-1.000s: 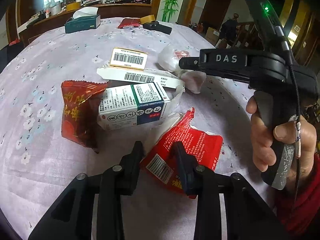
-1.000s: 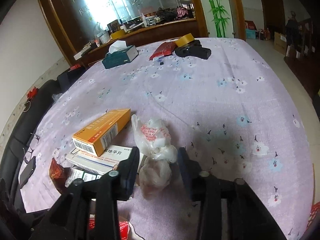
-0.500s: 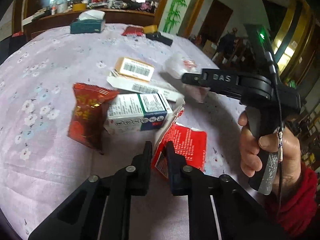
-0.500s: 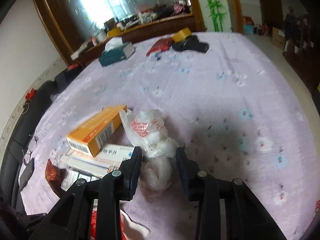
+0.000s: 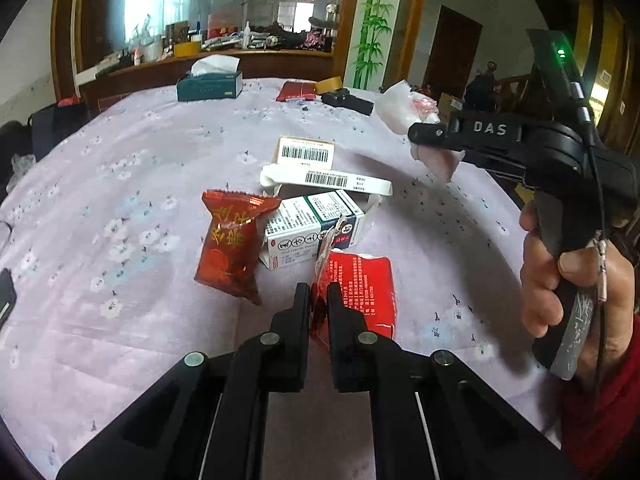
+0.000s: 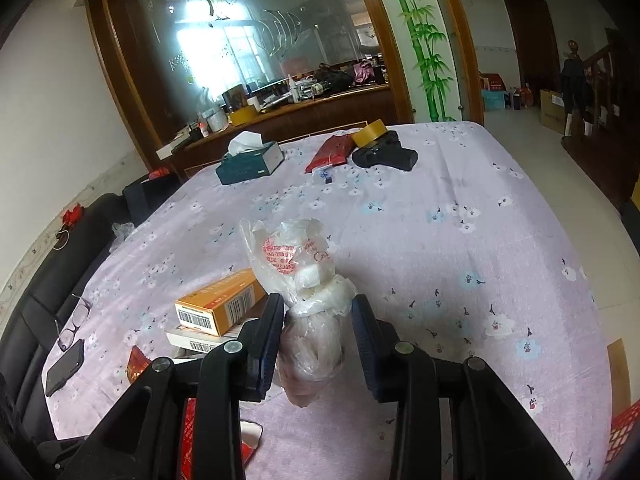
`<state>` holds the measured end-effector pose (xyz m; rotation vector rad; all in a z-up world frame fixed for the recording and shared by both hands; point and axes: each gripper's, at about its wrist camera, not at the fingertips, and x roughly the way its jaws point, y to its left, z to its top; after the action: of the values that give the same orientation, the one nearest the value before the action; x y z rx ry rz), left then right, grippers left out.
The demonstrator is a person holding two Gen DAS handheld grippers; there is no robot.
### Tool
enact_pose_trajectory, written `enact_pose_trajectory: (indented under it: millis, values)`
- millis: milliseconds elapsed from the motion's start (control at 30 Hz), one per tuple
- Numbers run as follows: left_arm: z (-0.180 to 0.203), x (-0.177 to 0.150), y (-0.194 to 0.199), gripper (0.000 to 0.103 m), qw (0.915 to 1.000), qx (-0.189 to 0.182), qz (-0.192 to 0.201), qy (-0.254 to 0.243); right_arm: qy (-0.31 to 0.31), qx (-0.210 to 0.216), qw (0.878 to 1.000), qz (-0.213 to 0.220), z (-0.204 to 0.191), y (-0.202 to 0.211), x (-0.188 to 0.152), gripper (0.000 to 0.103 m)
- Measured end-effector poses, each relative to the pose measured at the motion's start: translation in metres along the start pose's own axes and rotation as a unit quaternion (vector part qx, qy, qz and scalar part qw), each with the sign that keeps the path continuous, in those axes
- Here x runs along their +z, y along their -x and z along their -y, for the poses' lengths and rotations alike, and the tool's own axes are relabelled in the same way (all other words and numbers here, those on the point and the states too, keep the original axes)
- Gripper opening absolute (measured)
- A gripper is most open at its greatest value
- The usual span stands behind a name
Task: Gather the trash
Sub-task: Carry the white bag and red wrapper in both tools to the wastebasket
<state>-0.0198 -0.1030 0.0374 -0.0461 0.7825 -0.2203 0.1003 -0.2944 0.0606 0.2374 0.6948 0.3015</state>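
Red torn wrapper [image 5: 362, 292] pinched at its edge in nearly closed left gripper [image 5: 319, 300], lifted just above floral tablecloth [image 5: 140, 184] beside white box [image 5: 308, 232] and red snack pack [image 5: 232, 248]; clear knotted plastic bag [image 6: 308, 300] clamped in right gripper [image 6: 318, 320], clear of the cloth, orange box [image 6: 220, 304] nearby

You see a matt floral cloth tablecloth [image 5: 120, 184], glossy crinkled foil on the red snack wrapper [image 5: 230, 248], thin translucent film in the knotted plastic bag [image 6: 308, 312], and smooth printed cardboard medicine boxes [image 5: 312, 232].
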Motion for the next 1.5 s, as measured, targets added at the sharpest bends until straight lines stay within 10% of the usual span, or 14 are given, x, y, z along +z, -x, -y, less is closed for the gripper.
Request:
enact_pose_trajectory:
  millis: [967,1500]
  values:
    - [-0.026,0.019,0.05,0.004,0.9946,0.03,0.096,0.026,0.072,0.024,0.997,0.03,-0.04,0.019,-0.009,0.038]
    - [-0.027,0.02,0.051,0.004,0.9941,0.035,0.098,0.03,0.145,-0.075,0.984,0.065,-0.064,0.024,-0.019,0.038]
